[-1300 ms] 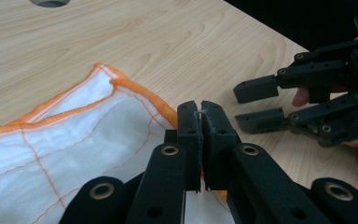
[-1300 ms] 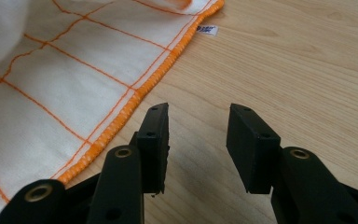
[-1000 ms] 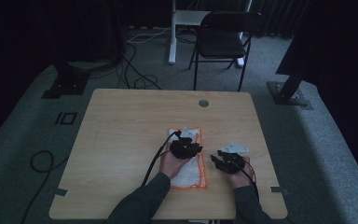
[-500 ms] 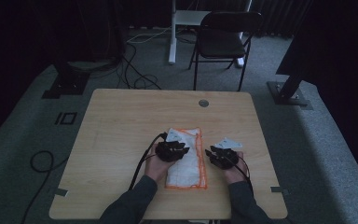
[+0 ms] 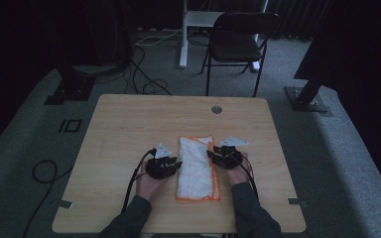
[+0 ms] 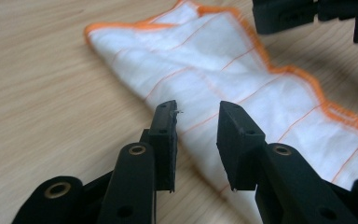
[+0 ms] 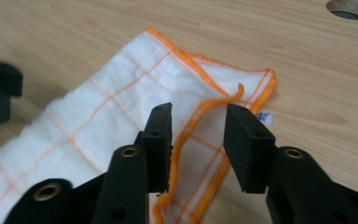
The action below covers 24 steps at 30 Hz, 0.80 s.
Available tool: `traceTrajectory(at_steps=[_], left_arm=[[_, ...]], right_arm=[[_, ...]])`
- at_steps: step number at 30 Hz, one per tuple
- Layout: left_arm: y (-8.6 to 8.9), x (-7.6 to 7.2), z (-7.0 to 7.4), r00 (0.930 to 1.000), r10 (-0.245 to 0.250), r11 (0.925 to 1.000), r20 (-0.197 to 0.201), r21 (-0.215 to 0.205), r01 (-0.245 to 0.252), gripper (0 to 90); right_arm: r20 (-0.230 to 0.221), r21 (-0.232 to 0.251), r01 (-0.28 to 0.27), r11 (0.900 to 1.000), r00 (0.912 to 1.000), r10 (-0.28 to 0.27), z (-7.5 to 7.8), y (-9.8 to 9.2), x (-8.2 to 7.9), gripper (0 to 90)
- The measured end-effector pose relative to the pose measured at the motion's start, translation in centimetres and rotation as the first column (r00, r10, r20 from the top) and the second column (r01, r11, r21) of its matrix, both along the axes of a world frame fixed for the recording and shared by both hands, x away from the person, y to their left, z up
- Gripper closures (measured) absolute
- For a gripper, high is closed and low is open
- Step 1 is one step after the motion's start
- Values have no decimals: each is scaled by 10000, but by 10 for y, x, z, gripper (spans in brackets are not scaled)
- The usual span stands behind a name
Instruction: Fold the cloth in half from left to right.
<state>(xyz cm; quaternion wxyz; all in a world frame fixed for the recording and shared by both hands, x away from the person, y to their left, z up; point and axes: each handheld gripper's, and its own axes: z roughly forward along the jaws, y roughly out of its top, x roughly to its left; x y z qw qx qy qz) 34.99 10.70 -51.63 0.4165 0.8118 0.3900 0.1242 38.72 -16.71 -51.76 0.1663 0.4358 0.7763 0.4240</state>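
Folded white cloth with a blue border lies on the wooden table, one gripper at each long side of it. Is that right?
Not quite: the border is orange, not blue. The high view shows the folded white cloth on the wooden table with the left gripper and right gripper at its long sides; both gripper views show the orange hem close up.
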Motion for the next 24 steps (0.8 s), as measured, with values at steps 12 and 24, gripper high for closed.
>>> traceTrajectory(at_steps=[12,24], left_arm=[[1,-1,-3,10000,22,10000,2,24,-22,680],[-15,-5,-4,9984,-568,9981,-36,254,569,673]], right_arm=[[-767,-444,286,9986,9965,-319,-3,10,28,869],[-219,-1072,515,9929,9983,-541,10,6,49,792]])
